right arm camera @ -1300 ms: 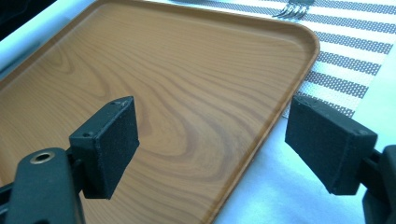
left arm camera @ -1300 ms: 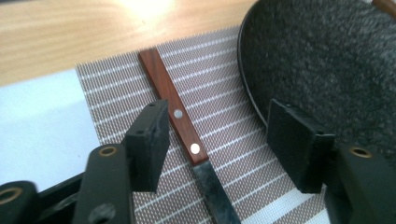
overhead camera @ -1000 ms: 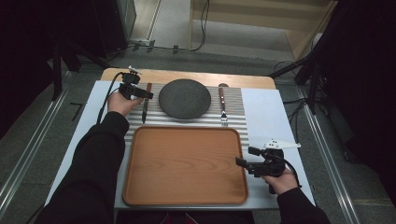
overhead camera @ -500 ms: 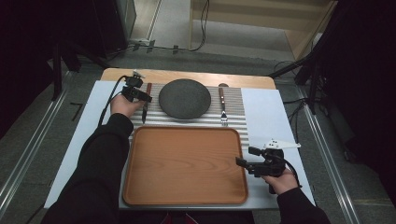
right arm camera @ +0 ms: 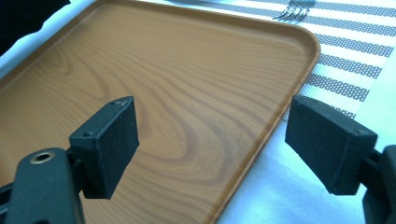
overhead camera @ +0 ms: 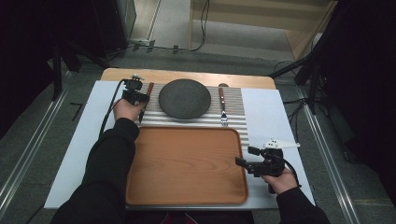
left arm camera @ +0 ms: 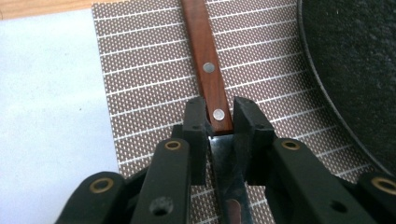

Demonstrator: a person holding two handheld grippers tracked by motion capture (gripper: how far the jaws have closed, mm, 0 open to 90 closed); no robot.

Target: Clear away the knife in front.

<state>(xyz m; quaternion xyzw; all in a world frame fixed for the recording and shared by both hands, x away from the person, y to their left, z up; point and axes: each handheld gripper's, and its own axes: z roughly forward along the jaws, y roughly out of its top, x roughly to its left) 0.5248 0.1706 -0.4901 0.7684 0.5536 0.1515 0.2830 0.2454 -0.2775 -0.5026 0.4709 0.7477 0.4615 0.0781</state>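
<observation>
A: What's laid out, biggest first?

B: One white table, with one rectangular wooden tray at its near middle. Beyond the tray lies one striped grey-and-white woven placemat, carrying one round dark stone-grey plate. Then the cutlery: one wooden-handled fork right of the plate, and one knife with a riveted red-brown wooden handle left of it, flat on the placemat.

A: And the two grippers?

B: The left gripper is at the far left, and its jaws have just been closing; they now clamp the knife where handle meets blade. The right gripper hangs over the tray's near right corner, jaws spread wide with nothing between them.
</observation>
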